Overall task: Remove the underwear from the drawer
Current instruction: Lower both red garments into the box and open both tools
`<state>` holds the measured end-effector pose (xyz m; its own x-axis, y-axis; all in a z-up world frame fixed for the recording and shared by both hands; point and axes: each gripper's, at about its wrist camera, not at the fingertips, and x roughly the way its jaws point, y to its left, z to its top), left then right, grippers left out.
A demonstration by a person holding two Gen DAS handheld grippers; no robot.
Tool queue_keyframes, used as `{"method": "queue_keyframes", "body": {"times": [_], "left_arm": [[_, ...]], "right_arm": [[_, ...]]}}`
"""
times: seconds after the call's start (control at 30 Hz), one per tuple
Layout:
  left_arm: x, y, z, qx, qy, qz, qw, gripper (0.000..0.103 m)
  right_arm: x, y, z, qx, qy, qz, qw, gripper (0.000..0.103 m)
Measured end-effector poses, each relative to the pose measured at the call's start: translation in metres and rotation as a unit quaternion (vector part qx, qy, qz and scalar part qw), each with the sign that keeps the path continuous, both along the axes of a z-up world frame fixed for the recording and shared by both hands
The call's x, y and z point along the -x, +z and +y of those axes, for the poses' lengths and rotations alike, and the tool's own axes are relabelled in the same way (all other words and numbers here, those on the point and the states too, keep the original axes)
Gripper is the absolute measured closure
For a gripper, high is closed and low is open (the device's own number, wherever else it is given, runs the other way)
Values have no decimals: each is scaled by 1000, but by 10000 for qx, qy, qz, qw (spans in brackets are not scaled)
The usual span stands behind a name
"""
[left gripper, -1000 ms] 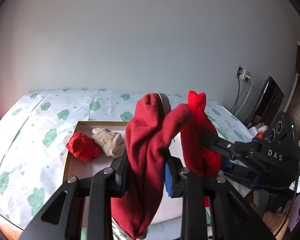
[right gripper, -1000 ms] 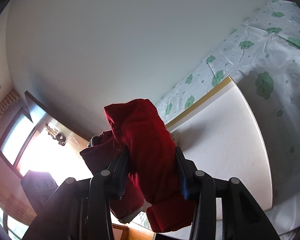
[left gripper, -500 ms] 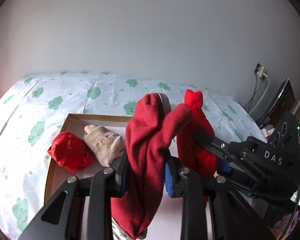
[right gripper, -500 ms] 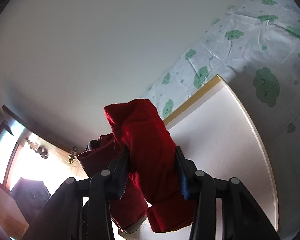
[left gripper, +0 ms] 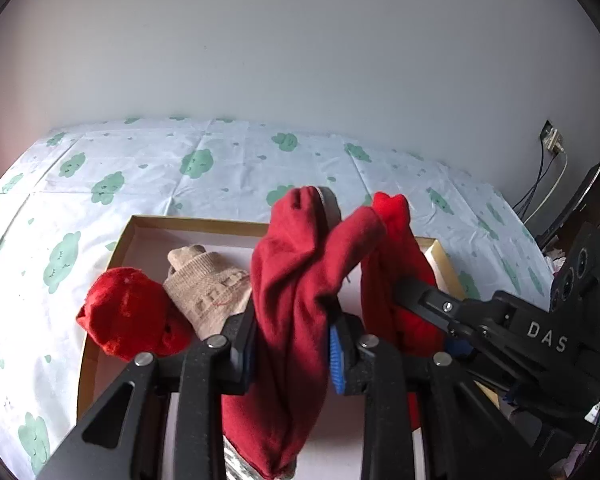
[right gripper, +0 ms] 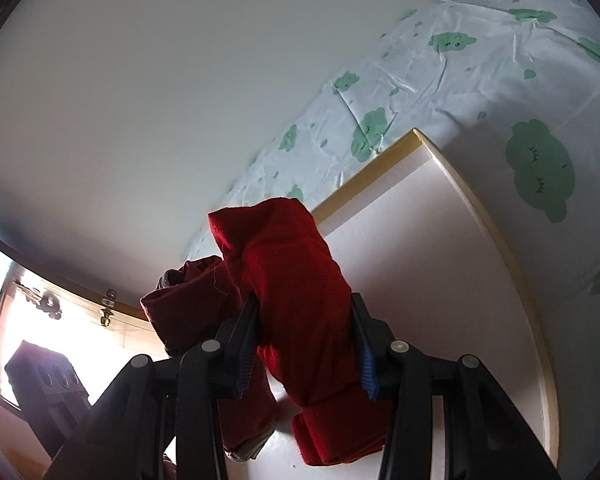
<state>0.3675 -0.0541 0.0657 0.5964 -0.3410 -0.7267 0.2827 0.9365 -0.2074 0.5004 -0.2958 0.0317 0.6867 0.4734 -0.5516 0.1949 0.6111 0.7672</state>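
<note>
One dark red underwear garment (left gripper: 296,280) hangs between both grippers above a shallow white box (left gripper: 148,236) with tan walls. My left gripper (left gripper: 292,344) is shut on one end of the garment. My right gripper (right gripper: 306,344) is shut on the other end (right gripper: 300,280); in the left wrist view the right gripper (left gripper: 428,308) reaches in from the right, clamped on the red cloth (left gripper: 392,264). In the box lie a bright red bundle (left gripper: 128,312) and a beige folded piece (left gripper: 208,288), to the left of the held garment. The garment's lower end is cut off by the frame.
The box (right gripper: 440,248) sits on a bed sheet printed with green clouds (left gripper: 196,160), running back to a plain wall. A wall socket with cables (left gripper: 552,148) and a dark panel (left gripper: 580,204) stand at the far right. In the right wrist view, a bright window (right gripper: 40,320) shows lower left.
Both grippers have moved forward and down over the box with the garment still clamped. The box, red bundle and beige piece now appear larger and nearer.
</note>
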Motion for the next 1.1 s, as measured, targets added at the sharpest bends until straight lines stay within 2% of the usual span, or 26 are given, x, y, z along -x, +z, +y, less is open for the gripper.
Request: {"method": "queue_keyframes", "body": {"times": [0.53,0.63,0.7,0.77,0.83,0.9,1.0,1.1], "left_arm": [[-7,-15,-19,-359,-137,102,9992,75],[-6,-15,-23,-525,-165,39,9985,64],[-2,-13,-25,-592,-186,-19,9981,41],[4,-8,-27,-732,-139,-170,9971,29],[8,-2,-28,-849,-94,-316,9958,23],[14,4,-28,-911,-57,-428,9949,7],[22,11,-23,-972,73,-586,9935,2],[27,14,-20,-995,129,-598,9932,2]], "right_arm": [[-15,-12,10,263,-8,141,9996,55],[-17,-16,9,199,1,194,9996,51],[-18,-17,7,63,16,236,9997,47],[-17,-17,5,-68,-2,236,9997,46],[-13,-15,3,-153,-53,135,9998,46],[-6,-11,2,-185,-102,-15,9998,45],[5,-4,-1,-246,-250,-188,9992,34],[15,2,-5,-234,-354,-339,9985,33]]}}
